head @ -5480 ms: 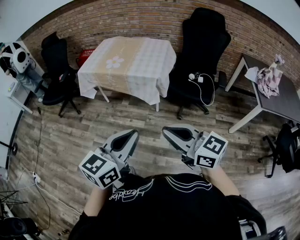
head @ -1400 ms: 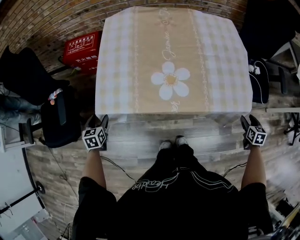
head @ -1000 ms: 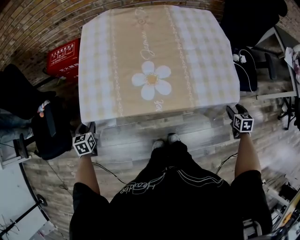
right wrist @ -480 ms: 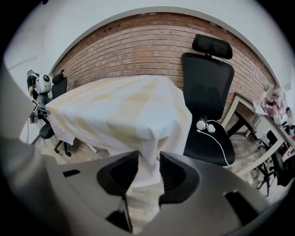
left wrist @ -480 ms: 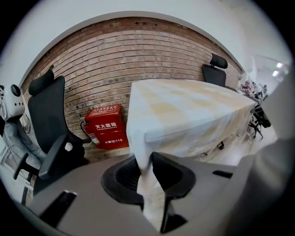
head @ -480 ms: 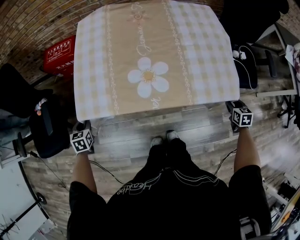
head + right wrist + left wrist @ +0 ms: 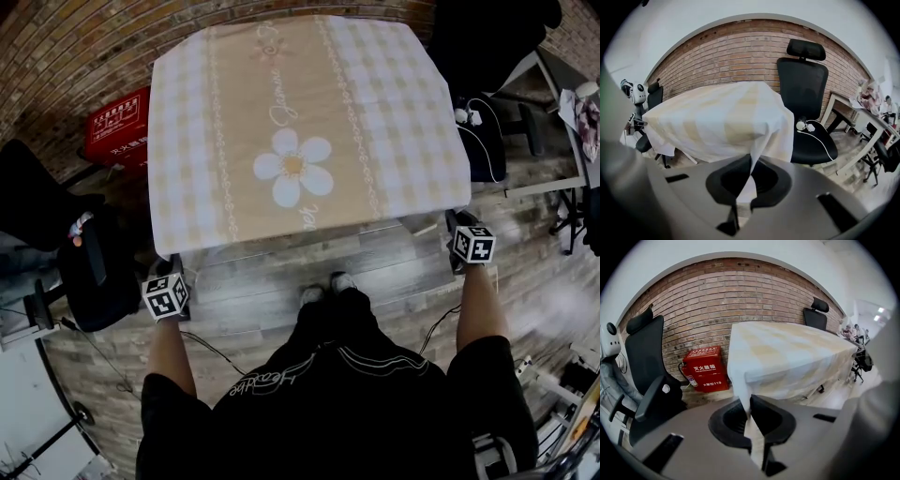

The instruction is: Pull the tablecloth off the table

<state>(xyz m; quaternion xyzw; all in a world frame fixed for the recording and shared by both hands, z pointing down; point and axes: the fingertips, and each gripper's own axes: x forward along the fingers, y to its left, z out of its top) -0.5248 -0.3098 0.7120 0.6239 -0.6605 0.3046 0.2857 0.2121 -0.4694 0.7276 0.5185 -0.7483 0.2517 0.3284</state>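
A beige and white checked tablecloth (image 7: 300, 141) with a white daisy covers the square table. Its edges hang down on all sides. My left gripper (image 7: 172, 270) is at the near left corner. In the left gripper view the jaws of the left gripper (image 7: 750, 414) are closing tight on the hanging corner of the tablecloth (image 7: 787, 352), and the fabric is pinched between the pads. My right gripper (image 7: 458, 225) is at the near right corner. In the right gripper view the right gripper (image 7: 749, 176) likewise closes on a fold of the tablecloth (image 7: 722, 117).
A red fire-extinguisher box (image 7: 117, 117) stands by the brick wall left of the table. Black office chairs stand at the left (image 7: 84, 262) and the right (image 7: 806, 93), the right one with a white cable on its seat. A grey desk (image 7: 553, 84) is far right. My feet (image 7: 323, 284) are near the table.
From across the room I have come up to the table. Both grippers have dropped to the cloth's near corners and stay there over the last second.
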